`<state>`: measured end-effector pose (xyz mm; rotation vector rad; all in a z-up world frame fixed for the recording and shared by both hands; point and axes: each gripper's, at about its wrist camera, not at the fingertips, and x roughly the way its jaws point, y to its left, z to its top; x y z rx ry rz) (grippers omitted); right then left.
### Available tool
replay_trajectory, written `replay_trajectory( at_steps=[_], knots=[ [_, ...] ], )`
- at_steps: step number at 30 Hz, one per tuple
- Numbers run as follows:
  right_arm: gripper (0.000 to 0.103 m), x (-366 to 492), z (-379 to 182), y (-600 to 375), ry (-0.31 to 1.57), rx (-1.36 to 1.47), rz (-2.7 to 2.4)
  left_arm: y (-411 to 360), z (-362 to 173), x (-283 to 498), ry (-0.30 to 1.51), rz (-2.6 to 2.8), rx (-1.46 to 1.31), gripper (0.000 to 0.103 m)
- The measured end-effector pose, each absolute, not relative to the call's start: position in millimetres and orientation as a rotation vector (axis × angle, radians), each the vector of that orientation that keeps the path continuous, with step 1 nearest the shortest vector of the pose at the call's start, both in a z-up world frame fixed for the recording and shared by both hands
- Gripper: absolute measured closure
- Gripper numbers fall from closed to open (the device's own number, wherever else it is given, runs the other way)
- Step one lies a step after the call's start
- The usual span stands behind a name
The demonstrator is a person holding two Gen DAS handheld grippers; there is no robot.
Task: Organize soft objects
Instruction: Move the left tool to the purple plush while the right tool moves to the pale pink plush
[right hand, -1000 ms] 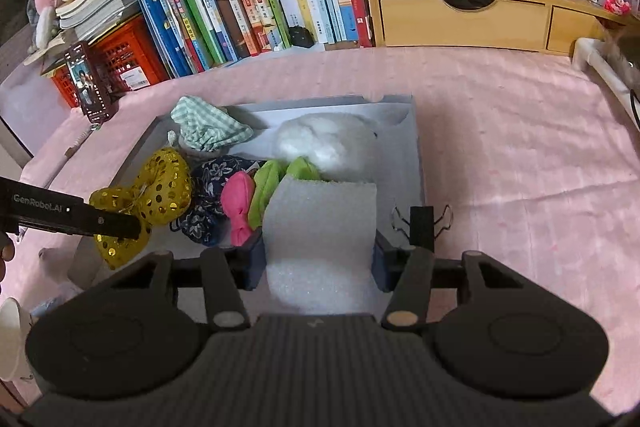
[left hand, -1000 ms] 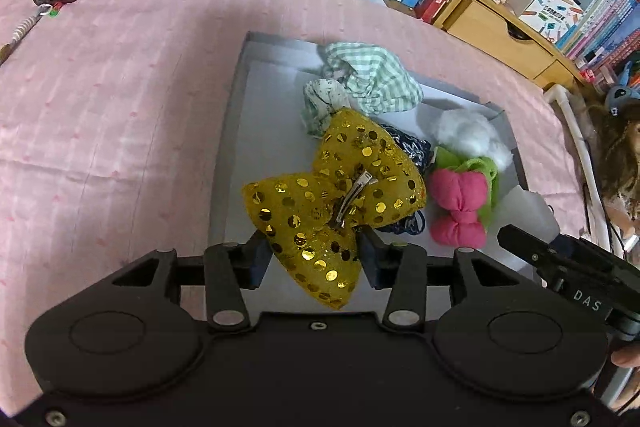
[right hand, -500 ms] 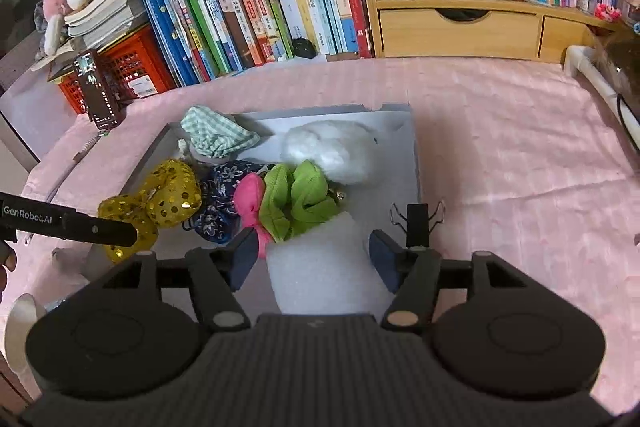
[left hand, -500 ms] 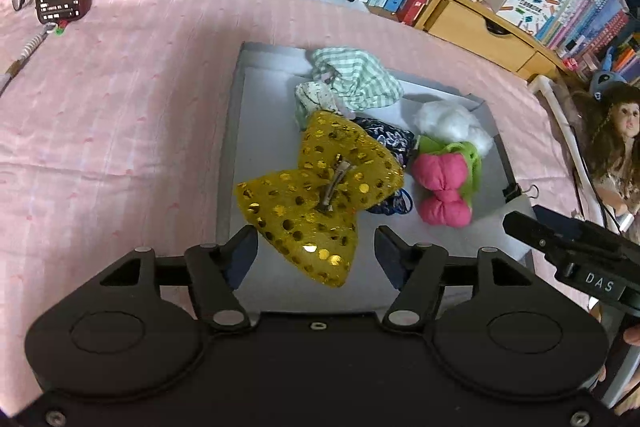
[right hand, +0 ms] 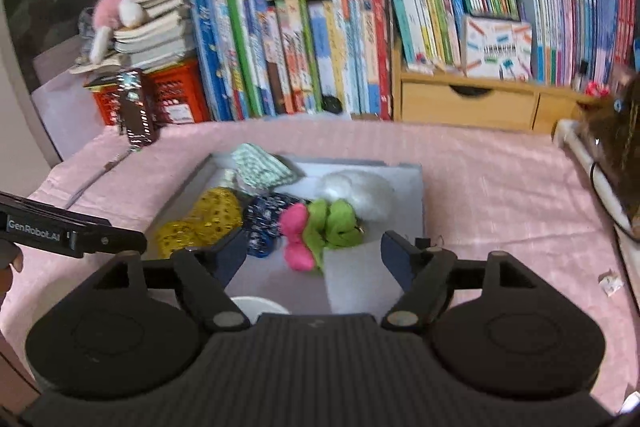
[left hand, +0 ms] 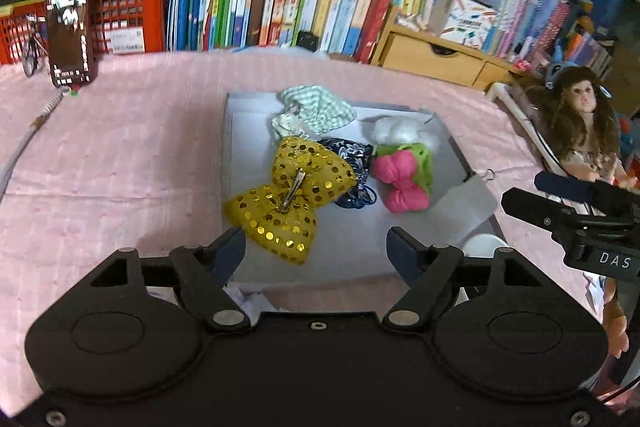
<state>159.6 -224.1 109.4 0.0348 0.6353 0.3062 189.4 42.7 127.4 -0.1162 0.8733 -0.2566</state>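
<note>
A grey tray (left hand: 228,147) on the pink cloth holds soft things: a yellow sequin bow (left hand: 290,205), a navy scrunchie (left hand: 352,163), a pink bow (left hand: 400,183) on a green one (left hand: 424,159), a green checked cloth (left hand: 320,109), a white fluffy ball (left hand: 400,131) and a white foam sheet (left hand: 464,203). My left gripper (left hand: 316,251) hovers at the tray's near edge, jaws opening, pads clear of the yellow bow. My right gripper (right hand: 314,251) is also opening. The foam sheet (right hand: 356,279) lies loose between its fingers.
Rows of books, a red crate (left hand: 128,15) and a wooden drawer unit (left hand: 432,59) line the far edge. A phone (left hand: 70,31) stands at the back left, a doll (left hand: 580,131) at the right. A binder clip (left hand: 486,174) lies by the tray, a white round dish (right hand: 256,307) below it.
Both grippers have opened and drawn back and upward. The left one let go of the yellow bow, the right one let go of the foam sheet. Both things now rest in the tray.
</note>
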Motion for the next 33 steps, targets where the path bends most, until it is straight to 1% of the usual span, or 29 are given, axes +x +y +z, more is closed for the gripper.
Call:
replay_trajectory(
  at_steps=[6, 13, 20, 33],
  knots=[
    [0.016, 124.5, 117.0, -214.9, 0.547, 0.005, 0.323, 44.1, 129.1, 148.6, 0.787, -0.277, -0.08, 0.024],
    [0.014, 86.6, 111.4, -205.8, 0.473, -0.023, 0.33, 51.4, 124.6, 100.7, 0.704, -0.285, -0.065, 0.021],
    [0.013, 59.8, 100.9, -196.5, 0.449, -0.031, 0.355, 59.8, 120.3, 62.8, 0.642, -0.258, -0.031, 0.018],
    [0.012, 33.1, 83.1, -177.4, 0.45, -0.046, 0.393, 73.1, 102.2, 22.9, 0.608, -0.209, 0.017, 0.017]
  ],
)
